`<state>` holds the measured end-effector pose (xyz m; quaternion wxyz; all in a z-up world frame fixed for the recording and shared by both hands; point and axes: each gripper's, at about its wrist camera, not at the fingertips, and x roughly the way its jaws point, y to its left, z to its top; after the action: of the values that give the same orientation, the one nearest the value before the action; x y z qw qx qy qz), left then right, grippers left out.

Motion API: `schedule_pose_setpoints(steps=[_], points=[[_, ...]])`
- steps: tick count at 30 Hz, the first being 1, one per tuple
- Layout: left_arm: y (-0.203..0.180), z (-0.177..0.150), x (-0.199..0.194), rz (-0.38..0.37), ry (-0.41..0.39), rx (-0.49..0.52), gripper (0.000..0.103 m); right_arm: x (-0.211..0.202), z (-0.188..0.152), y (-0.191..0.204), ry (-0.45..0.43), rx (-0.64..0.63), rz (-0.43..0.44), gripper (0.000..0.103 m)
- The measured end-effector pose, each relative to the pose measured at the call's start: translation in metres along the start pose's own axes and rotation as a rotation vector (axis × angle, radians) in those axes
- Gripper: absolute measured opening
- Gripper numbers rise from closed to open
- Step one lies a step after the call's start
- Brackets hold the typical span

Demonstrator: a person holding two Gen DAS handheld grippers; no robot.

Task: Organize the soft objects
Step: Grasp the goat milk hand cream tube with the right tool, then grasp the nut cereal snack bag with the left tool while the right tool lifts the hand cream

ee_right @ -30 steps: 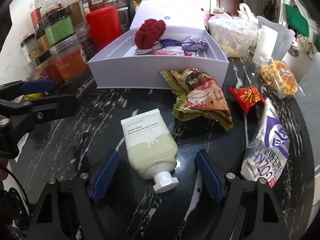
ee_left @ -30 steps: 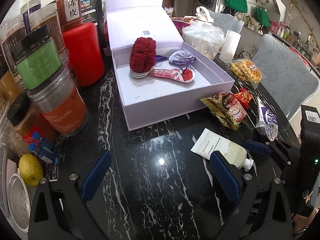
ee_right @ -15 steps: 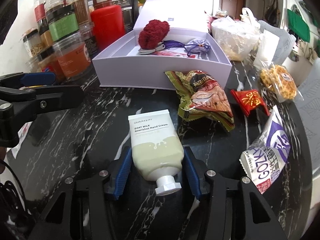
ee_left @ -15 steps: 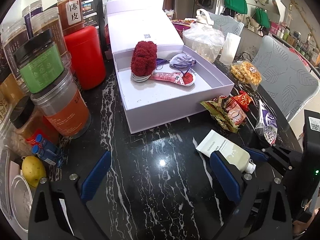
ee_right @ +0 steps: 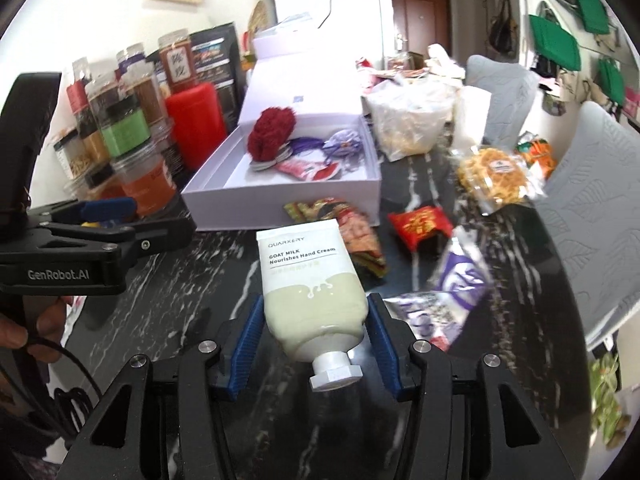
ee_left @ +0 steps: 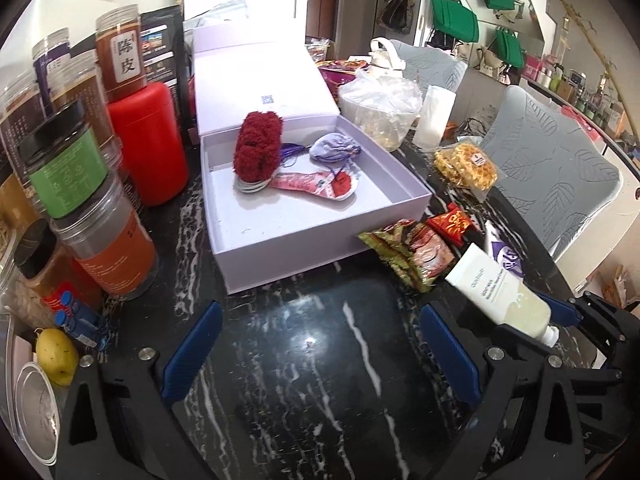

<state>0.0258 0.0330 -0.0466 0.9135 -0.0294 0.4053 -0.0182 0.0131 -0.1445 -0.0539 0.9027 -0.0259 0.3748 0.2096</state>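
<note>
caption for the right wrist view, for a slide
Right gripper clamps the hand cream tube above the table, open lavender box ahead.

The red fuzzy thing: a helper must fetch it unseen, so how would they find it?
Find the open lilac box on the black marble table. At its back left corner stands the red fuzzy bundle, beside a lilac pouch. It alone is shaggy and dark red.

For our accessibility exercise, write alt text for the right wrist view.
The right gripper grips a hand cream tube above a black marble table. Beyond it, snack packets lie before an open white box holding a red fluffy item.
</note>
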Motion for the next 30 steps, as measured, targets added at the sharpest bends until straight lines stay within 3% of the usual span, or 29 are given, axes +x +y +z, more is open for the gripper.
schedule_pose_setpoints(steps=[14,30], points=[[-0.060,0.024,0.041,-0.092,0.038,0.036,0.101,-0.023,-0.007,-0.059,-0.027,0.101,-0.109,0.051],[-0.083,0.049,0.121,-0.047,0.156,-0.026,0.101,-0.003,0.000,-0.109,-0.005,0.175,-0.126,0.051]])
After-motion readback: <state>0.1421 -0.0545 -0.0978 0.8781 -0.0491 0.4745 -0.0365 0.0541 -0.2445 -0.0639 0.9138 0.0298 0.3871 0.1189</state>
